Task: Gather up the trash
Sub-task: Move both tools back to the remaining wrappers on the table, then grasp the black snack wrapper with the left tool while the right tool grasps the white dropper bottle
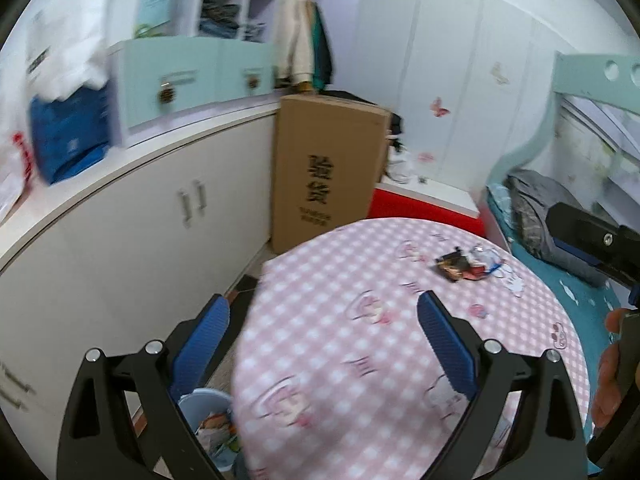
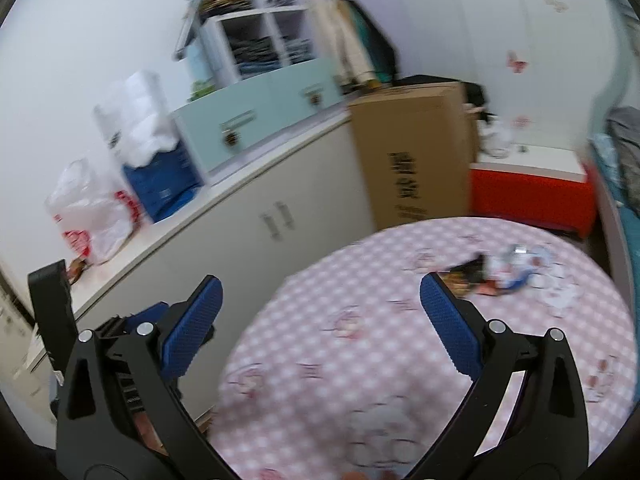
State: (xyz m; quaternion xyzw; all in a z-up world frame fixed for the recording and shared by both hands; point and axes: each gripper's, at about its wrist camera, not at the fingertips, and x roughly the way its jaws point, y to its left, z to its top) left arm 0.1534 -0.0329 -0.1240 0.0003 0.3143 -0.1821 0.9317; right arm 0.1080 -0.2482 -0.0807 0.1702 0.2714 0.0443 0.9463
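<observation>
A small heap of wrappers (image 1: 468,264) lies on the far right part of a round table with a pink checked cloth (image 1: 340,360); it also shows in the right wrist view (image 2: 496,272). My left gripper (image 1: 324,312) is open and empty, above the table's left edge. A light blue bin (image 1: 208,420) holding trash stands on the floor below its left finger. My right gripper (image 2: 320,300) is open and empty, short of the wrappers; its body shows at the right of the left wrist view (image 1: 592,236).
White cabinets (image 1: 140,220) with bags and boxes on top run along the left. A tall cardboard box (image 1: 324,168) and a red box (image 2: 528,196) stand behind the table. A bed (image 1: 560,216) is at the right.
</observation>
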